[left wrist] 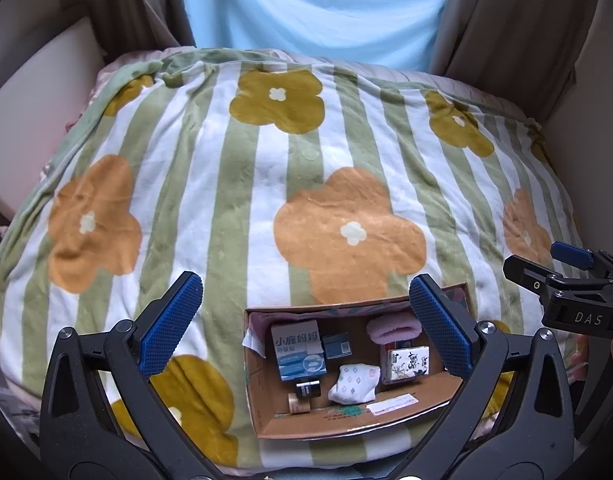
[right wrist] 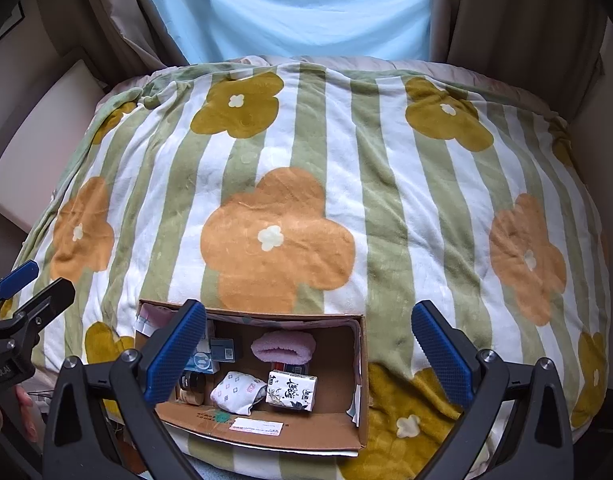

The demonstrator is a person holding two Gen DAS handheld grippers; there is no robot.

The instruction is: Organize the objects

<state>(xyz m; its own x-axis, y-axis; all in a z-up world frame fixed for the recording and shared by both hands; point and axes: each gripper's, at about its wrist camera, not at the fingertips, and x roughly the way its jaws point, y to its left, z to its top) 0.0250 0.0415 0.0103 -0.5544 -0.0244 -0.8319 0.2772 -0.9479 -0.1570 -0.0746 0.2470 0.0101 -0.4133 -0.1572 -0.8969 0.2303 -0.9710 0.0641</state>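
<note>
At lower centre of both views, cardboard box (left wrist: 262,412) already packed, left gripper (left wrist: 306,324) and right gripper (right wrist: 312,350) both spread and empty; sorting judged near complete, next pick unidentified.

blue box (right wrist: 202,354): in the right wrist view, mostly hidden behind the right gripper's left finger (right wrist: 174,354), lower left.
right gripper (left wrist: 566,280): cut off by the right edge of the left wrist view.
label (left wrist: 391,404): print too small to read.
</note>
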